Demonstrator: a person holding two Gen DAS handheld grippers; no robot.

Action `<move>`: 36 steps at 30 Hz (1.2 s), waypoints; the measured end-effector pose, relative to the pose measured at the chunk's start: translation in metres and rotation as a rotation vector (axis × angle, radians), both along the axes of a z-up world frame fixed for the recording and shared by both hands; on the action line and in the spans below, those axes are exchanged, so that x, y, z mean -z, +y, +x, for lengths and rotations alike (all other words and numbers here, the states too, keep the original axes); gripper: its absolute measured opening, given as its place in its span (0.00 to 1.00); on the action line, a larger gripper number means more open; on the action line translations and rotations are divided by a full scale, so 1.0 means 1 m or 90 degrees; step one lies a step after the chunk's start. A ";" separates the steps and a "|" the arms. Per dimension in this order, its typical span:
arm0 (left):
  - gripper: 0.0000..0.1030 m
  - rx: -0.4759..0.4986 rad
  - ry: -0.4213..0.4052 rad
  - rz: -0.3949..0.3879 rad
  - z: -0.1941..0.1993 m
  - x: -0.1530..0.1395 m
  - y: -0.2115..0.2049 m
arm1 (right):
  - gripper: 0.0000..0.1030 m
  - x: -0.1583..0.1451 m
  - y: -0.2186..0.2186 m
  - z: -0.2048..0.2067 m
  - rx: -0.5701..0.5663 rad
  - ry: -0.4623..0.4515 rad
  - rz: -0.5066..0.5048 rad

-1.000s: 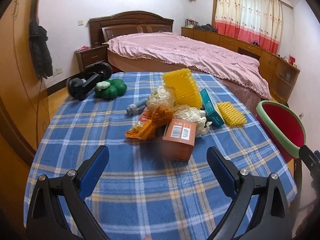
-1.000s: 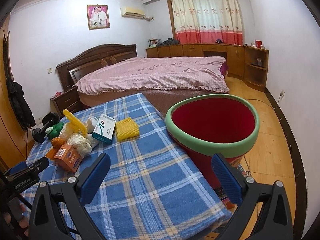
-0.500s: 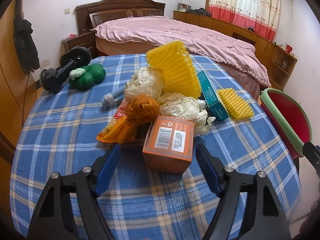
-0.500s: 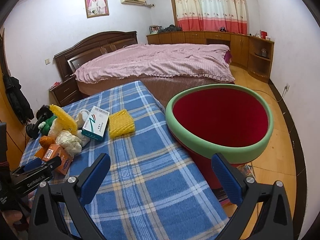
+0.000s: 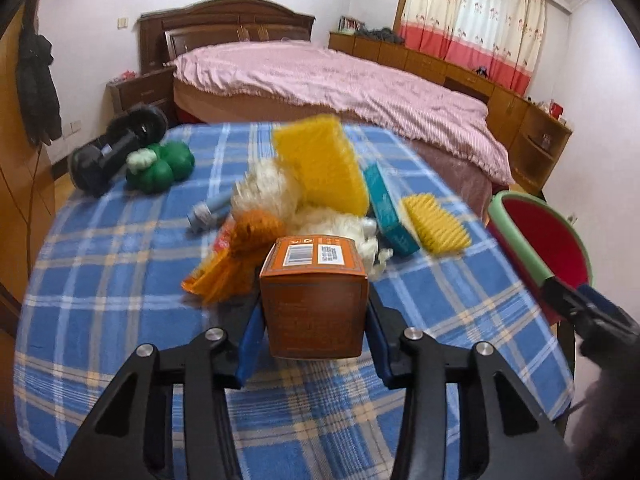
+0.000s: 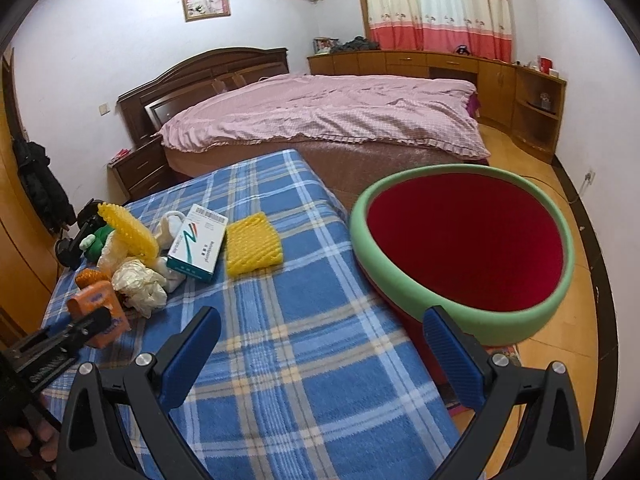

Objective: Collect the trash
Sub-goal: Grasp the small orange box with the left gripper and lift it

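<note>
My left gripper (image 5: pixel 314 328) is shut on an orange cardboard box (image 5: pixel 314 300), its blue pads against both sides; the box also shows in the right wrist view (image 6: pixel 100 308). Behind it lies a trash pile: orange wrapper (image 5: pixel 228 268), crumpled white paper (image 5: pixel 340 224), two yellow foam pieces (image 5: pixel 320 164) (image 5: pixel 434 224) and a teal box (image 5: pixel 386 208). A red bin with a green rim (image 6: pixel 464 248) stands off the table's right edge. My right gripper (image 6: pixel 320 356) is open and empty above the blue plaid table (image 6: pixel 288 360).
A black dumbbell (image 5: pixel 112 152), a green toy (image 5: pixel 160 164) and a grey-blue tube (image 5: pixel 208 210) lie at the table's far left. A bed with a pink cover (image 6: pixel 328 116) stands beyond the table. Wooden cabinets (image 6: pixel 500 92) line the far wall.
My left gripper moved forward to the orange box and closed on it. My right gripper drifted slightly closer to the table and stayed open.
</note>
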State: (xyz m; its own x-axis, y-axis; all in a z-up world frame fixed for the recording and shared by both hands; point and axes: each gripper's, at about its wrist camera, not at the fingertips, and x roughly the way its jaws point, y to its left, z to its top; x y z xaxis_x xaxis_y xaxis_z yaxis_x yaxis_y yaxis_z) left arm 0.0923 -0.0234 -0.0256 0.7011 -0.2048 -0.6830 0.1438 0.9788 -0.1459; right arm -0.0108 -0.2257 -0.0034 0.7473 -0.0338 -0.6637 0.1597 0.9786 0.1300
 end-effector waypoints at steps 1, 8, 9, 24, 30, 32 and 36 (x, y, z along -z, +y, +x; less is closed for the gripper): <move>0.45 -0.004 -0.007 -0.002 -0.001 -0.005 0.002 | 1.00 -0.002 -0.001 0.005 -0.007 0.001 -0.001; 0.45 -0.048 -0.056 0.016 0.006 -0.037 0.016 | 1.00 -0.012 0.000 0.033 -0.056 0.004 0.010; 0.45 -0.056 -0.058 0.020 0.009 -0.039 0.019 | 1.00 -0.013 0.000 0.040 -0.062 0.004 0.012; 0.45 -0.177 -0.034 0.043 0.041 -0.032 0.049 | 0.88 -0.003 0.028 0.136 -0.178 0.061 0.090; 0.45 -0.168 -0.035 0.048 0.041 -0.023 0.059 | 0.77 0.014 0.042 0.152 -0.176 0.087 0.118; 0.45 -0.159 -0.034 0.048 0.043 -0.020 0.063 | 0.74 0.019 0.044 0.156 -0.164 0.094 0.137; 0.45 -0.136 -0.039 0.036 0.048 -0.016 0.071 | 0.66 0.025 0.047 0.165 -0.133 0.103 0.156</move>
State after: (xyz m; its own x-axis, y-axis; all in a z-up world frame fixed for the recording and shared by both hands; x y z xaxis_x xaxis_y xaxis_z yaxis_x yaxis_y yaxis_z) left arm 0.1401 0.0473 -0.0094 0.7648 -0.0100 -0.6442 -0.0605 0.9943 -0.0873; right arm 0.1543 -0.1786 -0.0280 0.6052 0.2842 -0.7436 -0.0031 0.9349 0.3548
